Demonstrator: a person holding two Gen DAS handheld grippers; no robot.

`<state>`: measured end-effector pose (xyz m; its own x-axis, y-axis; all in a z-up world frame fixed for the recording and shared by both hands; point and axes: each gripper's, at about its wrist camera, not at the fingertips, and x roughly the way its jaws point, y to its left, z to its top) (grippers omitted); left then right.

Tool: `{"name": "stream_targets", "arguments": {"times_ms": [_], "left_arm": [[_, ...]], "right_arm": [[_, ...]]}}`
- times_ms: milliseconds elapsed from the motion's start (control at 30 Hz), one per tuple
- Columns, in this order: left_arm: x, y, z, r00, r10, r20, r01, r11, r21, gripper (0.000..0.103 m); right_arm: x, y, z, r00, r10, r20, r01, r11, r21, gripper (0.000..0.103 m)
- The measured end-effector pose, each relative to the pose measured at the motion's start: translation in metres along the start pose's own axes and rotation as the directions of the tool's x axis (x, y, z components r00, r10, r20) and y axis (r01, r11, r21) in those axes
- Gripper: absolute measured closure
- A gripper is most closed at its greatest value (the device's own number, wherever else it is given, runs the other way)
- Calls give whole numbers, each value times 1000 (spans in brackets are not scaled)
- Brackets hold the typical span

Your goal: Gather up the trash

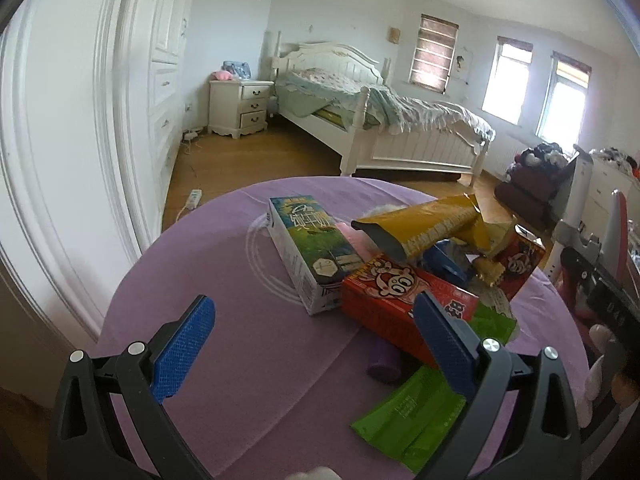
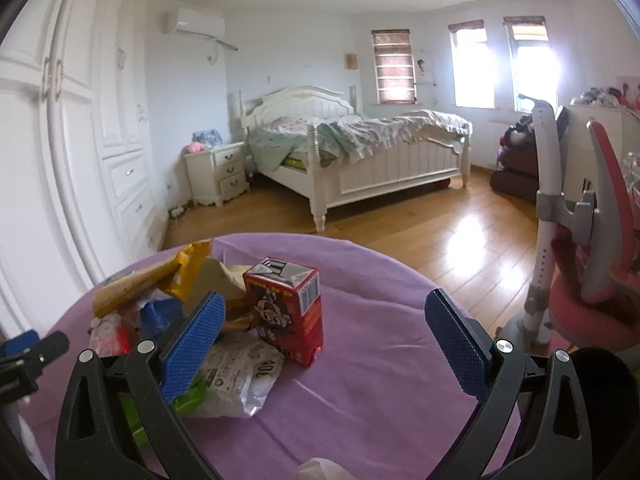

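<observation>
A pile of trash lies on a round table with a purple cloth (image 1: 240, 320). In the left wrist view I see a green-and-white milk carton (image 1: 308, 252), a red carton lying flat (image 1: 400, 304), a yellow wrapper (image 1: 432, 228), a second red carton (image 1: 520, 264) and a green wrapper (image 1: 416, 416). My left gripper (image 1: 316, 344) is open and empty, just short of the flat red carton. In the right wrist view a small red carton (image 2: 292, 312) stands upright beside a clear plastic wrapper (image 2: 236, 376) and the yellow wrapper (image 2: 160, 280). My right gripper (image 2: 324, 336) is open and empty in front of the upright carton.
A purple roll (image 1: 384, 364) lies under the flat red carton. A red and grey chair (image 2: 592, 256) stands right of the table. A white bed (image 2: 360, 160), a nightstand (image 2: 216, 176) and white wardrobes (image 2: 80, 140) stand beyond on the wooden floor.
</observation>
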<state>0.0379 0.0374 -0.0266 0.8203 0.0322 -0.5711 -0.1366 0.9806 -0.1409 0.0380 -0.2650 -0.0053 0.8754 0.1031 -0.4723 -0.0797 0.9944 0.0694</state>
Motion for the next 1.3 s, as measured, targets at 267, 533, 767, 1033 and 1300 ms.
{"name": "stream_targets", "arguments": {"times_ms": [267,533,767,1033,1300], "left_arm": [[0,-3,0,1000,-3,1,3,1000,10,5],[3,3,1,1000,-14,-7,15,1000,2,5],[6,7,1,1000,-25,-16,24,1000,-11,5],[6,7,1,999,-26,-20,26,1000,-12,5],[6,7,1,999,-26,-19,26,1000,-13,5]], "right_arm": [[-1,2,0,1000,-8,14,9,1000,-12,4],[-2,4,-2,1000,-3,15,3,1000,0,4],[-1,3,-1,1000,-3,18,3,1000,-3,4],[-1,3,-2,1000,-3,18,3,1000,-2,4],[-1,3,-1,1000,-4,18,4,1000,-2,4]]}}
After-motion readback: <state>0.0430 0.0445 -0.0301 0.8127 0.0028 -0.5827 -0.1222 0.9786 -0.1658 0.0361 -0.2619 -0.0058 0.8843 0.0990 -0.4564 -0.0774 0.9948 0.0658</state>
